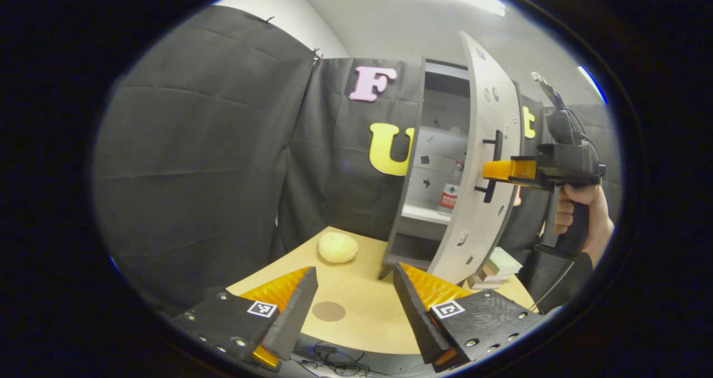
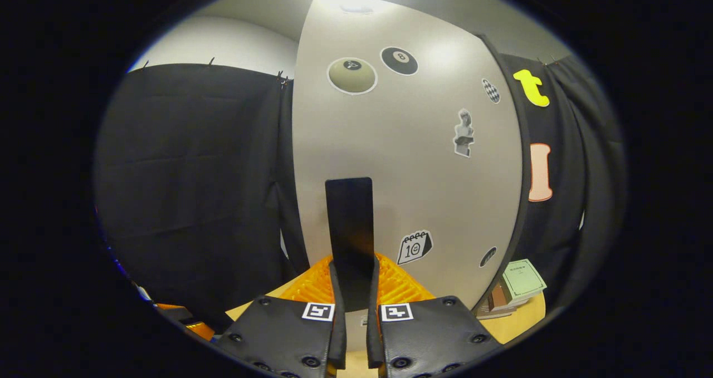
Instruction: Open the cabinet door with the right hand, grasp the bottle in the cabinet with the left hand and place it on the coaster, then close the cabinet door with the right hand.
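Cabinet door (image 1: 490,161) ajar, bottle (image 1: 451,191) behind its edge

In the left gripper view, the cabinet door (image 1: 490,161) covers the right side of the bottle (image 1: 450,191); its cap and label text are too small to resolve. The door also hides part of the book stack (image 1: 497,266). In the right gripper view, the jaws conceal the lower end of the door handle (image 2: 350,227).

Smooth panels, matt cloth

Cabinet door (image 2: 390,144) smooth, faintly glossy; handle (image 2: 349,227) matt; bench (image 1: 362,305) smooth wood-look; bottle (image 1: 451,191) clear plastic, centre right.
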